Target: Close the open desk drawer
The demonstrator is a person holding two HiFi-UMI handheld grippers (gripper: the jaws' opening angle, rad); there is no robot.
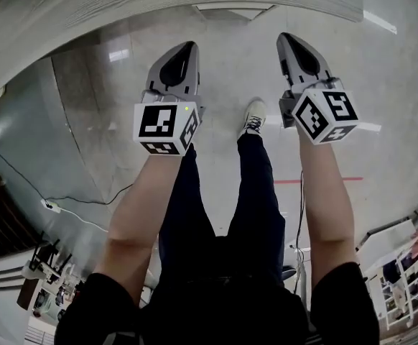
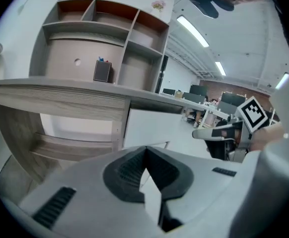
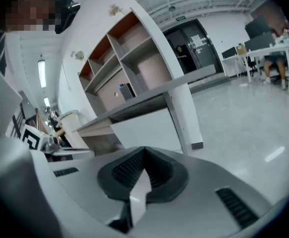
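Left gripper (image 2: 145, 149): jaws pressed together, nothing between them. Right gripper (image 3: 143, 150): jaws likewise together and empty. Both are held in the air in front of the desk (image 2: 60, 103), apart from it and side by side in the head view (the left one at that view's left).

Each of the two grippers carries one cube (image 1: 164, 126) faced with black-and-white square markers, the only print that shows clearly. One sign (image 3: 180, 18) above a far door is too small to read.

Drawer (image 2: 152, 127): one plain white front, flat and rectangular. It sits directly under the grey desktop (image 3: 149, 100) toward its right end, just beside the white leg (image 3: 188, 125). An open wood-grain bay lies at its left in the left gripper view. How far it stands out from the desk cannot be told.

Shelf unit (image 2: 109, 31), along the desktop's rear edge: three compartments in its top row, brown inside. One small dark box (image 2: 102, 71) stands on the desktop against the unit.

One shoe (image 1: 254, 116) and one red line (image 1: 317, 180) show on the floor (image 1: 381, 85) below the grippers.
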